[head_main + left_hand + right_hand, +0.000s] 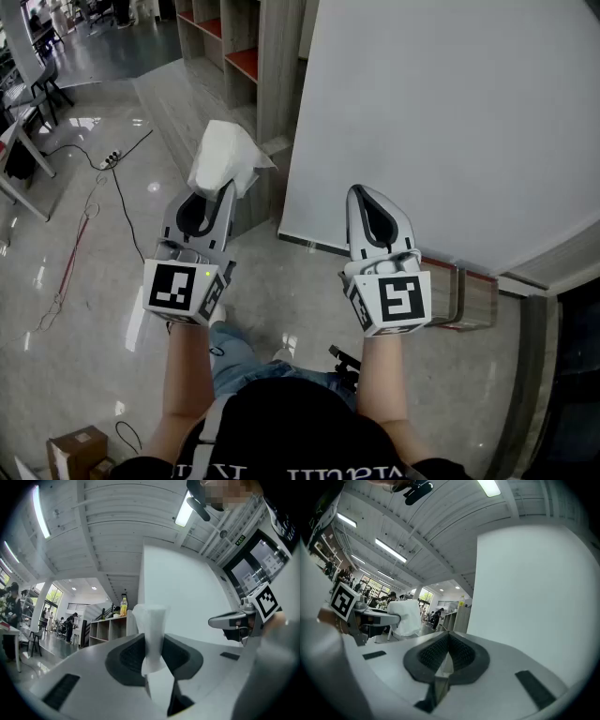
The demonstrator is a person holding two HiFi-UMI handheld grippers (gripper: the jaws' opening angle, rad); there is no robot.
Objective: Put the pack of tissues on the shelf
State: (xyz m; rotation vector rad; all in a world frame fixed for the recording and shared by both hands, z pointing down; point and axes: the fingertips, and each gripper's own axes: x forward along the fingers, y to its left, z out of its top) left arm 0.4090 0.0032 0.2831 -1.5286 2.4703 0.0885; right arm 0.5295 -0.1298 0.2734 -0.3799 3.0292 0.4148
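Tissue pack (225,159) above glossy grey floor (94,309), near wooden shelf (278,66).

My fingers (398,225) are showing smooth matt grey plastic, black ribbed pads (464,652) inside. The pack of tissues (225,157) is looking soft, white, crinkly. The floor (94,309) is gleaming, glossy stone. The shelf (277,66) is showing pale wood grain.

White soft tissue pack (223,155) — pinched by one end in left tongs (217,192), near wood shelf (277,66) w/ red-floored bays.
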